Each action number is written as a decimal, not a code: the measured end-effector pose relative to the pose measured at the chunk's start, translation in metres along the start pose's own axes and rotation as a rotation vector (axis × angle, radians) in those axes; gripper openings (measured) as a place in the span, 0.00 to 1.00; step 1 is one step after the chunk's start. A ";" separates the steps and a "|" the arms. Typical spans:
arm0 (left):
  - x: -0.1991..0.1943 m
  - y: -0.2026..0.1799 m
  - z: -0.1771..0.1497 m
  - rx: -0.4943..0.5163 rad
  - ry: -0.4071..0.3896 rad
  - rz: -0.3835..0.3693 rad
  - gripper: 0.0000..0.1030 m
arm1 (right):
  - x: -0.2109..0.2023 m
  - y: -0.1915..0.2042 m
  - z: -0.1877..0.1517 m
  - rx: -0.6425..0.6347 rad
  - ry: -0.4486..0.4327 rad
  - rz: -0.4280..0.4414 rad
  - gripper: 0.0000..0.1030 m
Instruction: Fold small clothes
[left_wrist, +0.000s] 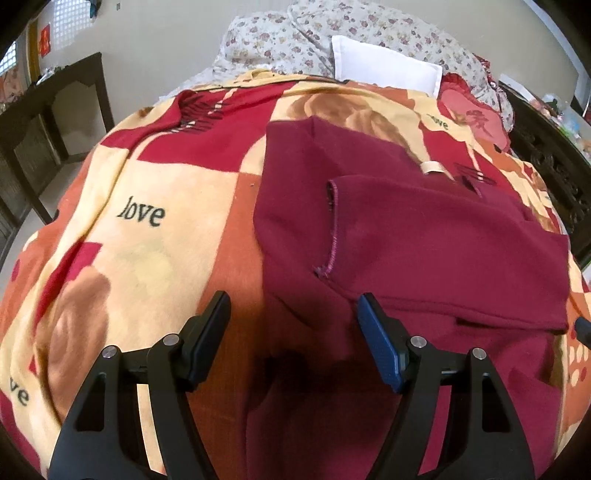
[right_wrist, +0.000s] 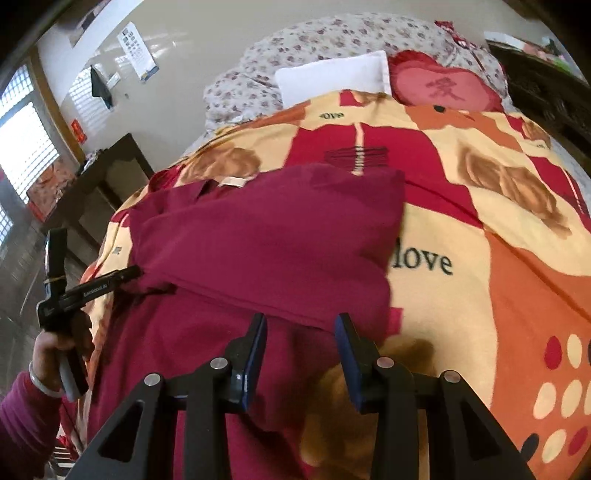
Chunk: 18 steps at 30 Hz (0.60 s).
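A dark maroon garment (left_wrist: 424, 236) lies spread on a bed blanket (left_wrist: 162, 192), with one part folded over the rest and a pale neck label (left_wrist: 433, 168) at its far end. My left gripper (left_wrist: 293, 306) is open and empty, hovering just above the garment's near left edge. In the right wrist view the same garment (right_wrist: 273, 240) lies ahead and to the left. My right gripper (right_wrist: 301, 326) is open and empty above the garment's near edge. The left gripper's body (right_wrist: 92, 288) shows at the garment's left side.
The blanket (right_wrist: 480, 258) is red, orange and cream with "love" printed on it. A white pillow (left_wrist: 384, 64), a floral quilt (left_wrist: 303, 33) and a red heart cushion (right_wrist: 443, 86) sit at the bed's head. A dark wooden table (left_wrist: 51, 122) stands left of the bed.
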<state>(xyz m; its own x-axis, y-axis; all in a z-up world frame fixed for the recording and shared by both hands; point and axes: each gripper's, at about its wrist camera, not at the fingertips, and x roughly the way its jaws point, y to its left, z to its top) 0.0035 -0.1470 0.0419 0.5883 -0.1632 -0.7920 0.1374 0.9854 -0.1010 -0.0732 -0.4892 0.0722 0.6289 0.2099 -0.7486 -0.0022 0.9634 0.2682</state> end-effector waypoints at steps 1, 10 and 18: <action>-0.006 -0.001 -0.002 0.005 -0.006 -0.004 0.70 | 0.002 0.002 0.001 0.002 0.001 -0.001 0.36; -0.042 -0.002 -0.022 0.043 -0.044 0.010 0.70 | 0.017 0.012 0.003 0.019 0.008 -0.023 0.36; -0.048 0.007 -0.044 -0.005 -0.001 -0.003 0.70 | 0.035 -0.001 0.007 0.049 0.060 -0.066 0.36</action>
<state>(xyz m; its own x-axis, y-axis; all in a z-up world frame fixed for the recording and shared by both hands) -0.0593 -0.1296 0.0529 0.5888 -0.1664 -0.7909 0.1353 0.9851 -0.1065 -0.0458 -0.4837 0.0500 0.5787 0.1573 -0.8002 0.0764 0.9664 0.2452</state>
